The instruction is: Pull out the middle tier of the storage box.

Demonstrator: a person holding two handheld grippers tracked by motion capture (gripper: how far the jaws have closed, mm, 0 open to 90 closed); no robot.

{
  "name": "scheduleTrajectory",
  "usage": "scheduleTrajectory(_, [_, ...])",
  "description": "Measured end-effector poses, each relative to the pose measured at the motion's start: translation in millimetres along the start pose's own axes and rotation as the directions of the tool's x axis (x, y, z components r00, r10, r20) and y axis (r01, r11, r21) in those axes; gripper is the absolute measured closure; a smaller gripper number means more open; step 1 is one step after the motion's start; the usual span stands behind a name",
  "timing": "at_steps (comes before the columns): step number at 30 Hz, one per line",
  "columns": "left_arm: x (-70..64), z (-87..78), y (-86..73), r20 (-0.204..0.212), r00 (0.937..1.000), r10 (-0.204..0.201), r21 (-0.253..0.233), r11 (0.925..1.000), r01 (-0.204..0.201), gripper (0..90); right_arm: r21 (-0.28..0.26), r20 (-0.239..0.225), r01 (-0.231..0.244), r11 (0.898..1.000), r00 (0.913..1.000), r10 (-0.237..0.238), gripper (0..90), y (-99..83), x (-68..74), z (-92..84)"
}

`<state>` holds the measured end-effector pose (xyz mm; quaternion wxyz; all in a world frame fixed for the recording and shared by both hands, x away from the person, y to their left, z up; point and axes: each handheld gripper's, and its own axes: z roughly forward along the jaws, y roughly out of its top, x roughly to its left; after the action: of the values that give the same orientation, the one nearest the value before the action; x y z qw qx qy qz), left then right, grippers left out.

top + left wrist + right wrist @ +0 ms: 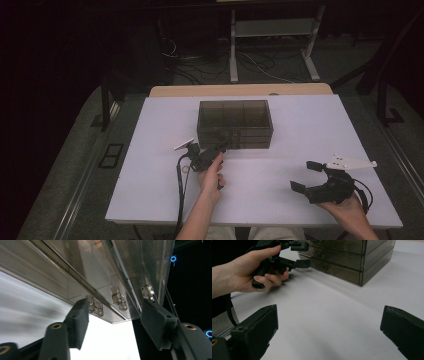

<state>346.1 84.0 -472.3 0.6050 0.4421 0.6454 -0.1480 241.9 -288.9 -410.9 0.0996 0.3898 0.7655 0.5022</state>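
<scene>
the left gripper (pixel 221 148) is at the near front face of the smoky clear drawer box (pixel 235 124), its jaws partly spread and pinching nothing. in the left gripper view the small clear drawer pulls (pixel 119 296) sit just ahead of and between the 2 pads, with 1 more pull (pixel 147 291) right above the far pad (pixel 156 320). the likely trouble is a miss: with the pulls this small and slick, pads that close off-centre could slip off or catch the drawer's edge instead. pulling before the grip is firm could drag the whole light box toward the person across the white table (pixel 150 165). the right gripper (pixel 306 176) rests well to the side, jaws wide apart and empty, too far away to steady the box.
</scene>
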Motion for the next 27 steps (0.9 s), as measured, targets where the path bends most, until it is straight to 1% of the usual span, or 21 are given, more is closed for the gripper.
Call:
scheduleTrajectory(2, [-0.1,0.7,0.1,0.0,1.0,-0.001,-0.003,1.0,0.001,46.7,0.002,-0.001,0.001,1.0,1.0,-0.001,0.9,0.0,-0.1,0.1])
scheduleTrajectory(4, [0.4,2.4,-0.2,0.0,1.0,-0.009,-0.006,0.9999,0.009,49.9,0.002,-0.001,0.001,1.0,1.0,-0.001,0.9,0.0,-0.2,0.2])
scheduleTrajectory(7, [1.4,4.4,-1.0,0.009,0.9998,-0.02,-0.008,0.9998,0.02,53.3,0.004,-0.002,0.001,1.0,1.0,-0.001,0.9,0.0,-0.1,0.3])
scheduleTrajectory(14, [3.9,9.6,-2.4,0.016,0.9989,-0.044,-0.003,0.999,0.044,60.0,0.005,-0.005,0.0,1.0,1.0,0.0,0.9,0.0,0.0,0.2])
scheduleTrajectory(15, [5.1,10.3,-2.5,0.017,0.9985,-0.051,-0.005,0.9987,0.051,62.3,0.008,-0.007,0.002,1.0,1.0,-0.002,0.9,-0.1,0.1,0.4])
scheduleTrajectory(23, [6.9,14.3,-3.9,0.044,0.9952,-0.088,-0.009,0.996,0.089,66.9,0.011,-0.009,0.001,1.0,1.0,-0.001,0.9,-0.2,0.8,1.1])
scheduleTrajectory(25, [7.8,15.0,-4.3,0.047,0.995,-0.088,-0.01,0.9961,0.088,67.9,0.011,-0.009,0.0,1.0,1.0,0.0,0.9,-0.2,0.7,1.3])
scheduleTrajectory(26, [7.3,15.7,-4.7,0.054,0.9934,-0.101,-0.009,0.9947,0.102,68.1,0.012,-0.009,0.0,1.0,1.0,0.001,0.8,-0.3,0.8,1.3])
scheduleTrajectory(27, [7.5,16.1,-5.0,0.056,0.9932,-0.103,-0.009,0.9946,0.103,68.8,0.012,-0.009,0.0,1.0,1.0,0.0,0.9,-0.4,0.9,1.5])
